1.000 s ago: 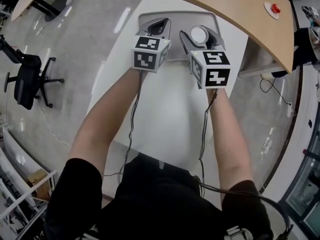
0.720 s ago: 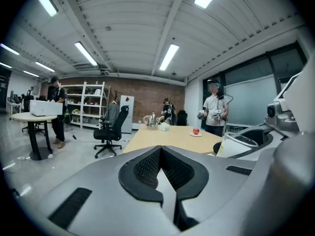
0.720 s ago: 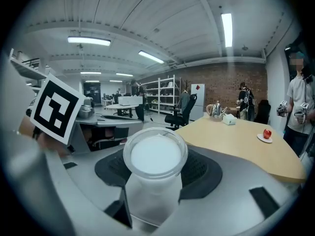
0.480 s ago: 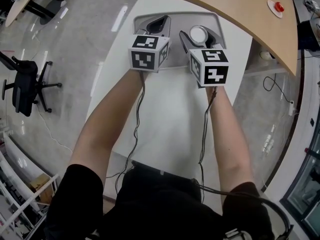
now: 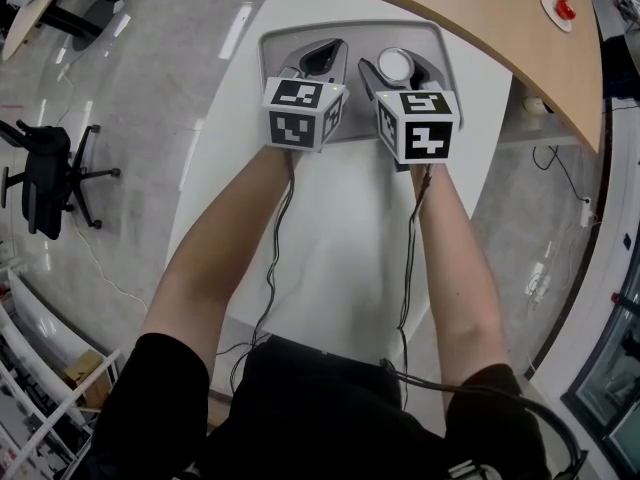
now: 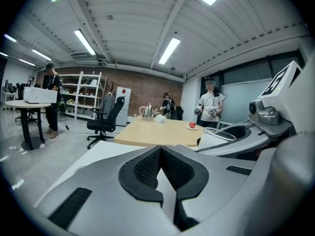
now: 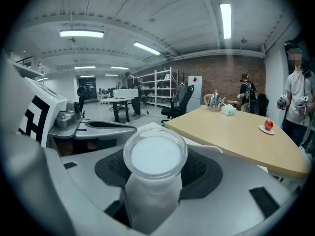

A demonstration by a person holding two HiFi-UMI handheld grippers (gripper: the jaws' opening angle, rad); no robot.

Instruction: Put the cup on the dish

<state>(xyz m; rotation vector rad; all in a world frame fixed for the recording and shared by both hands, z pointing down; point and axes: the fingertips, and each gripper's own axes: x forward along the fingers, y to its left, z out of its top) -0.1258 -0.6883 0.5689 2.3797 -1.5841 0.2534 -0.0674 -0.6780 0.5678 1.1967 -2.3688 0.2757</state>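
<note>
Cup (image 7: 155, 154) base hidden inside right tongs (image 7: 155, 181); small items (image 7: 220, 103) on wooden table (image 7: 236, 132) indistinct.

Your right claw (image 5: 399, 69), carrying the cup (image 5: 397, 63), has eased forward over the surface (image 5: 340, 228). Its marker cube now sits nearly level with the cube on your left claw (image 5: 318, 56).

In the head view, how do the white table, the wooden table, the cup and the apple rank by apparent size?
Largest to smallest: white table, wooden table, cup, apple. Only the cup's top shows.
</note>
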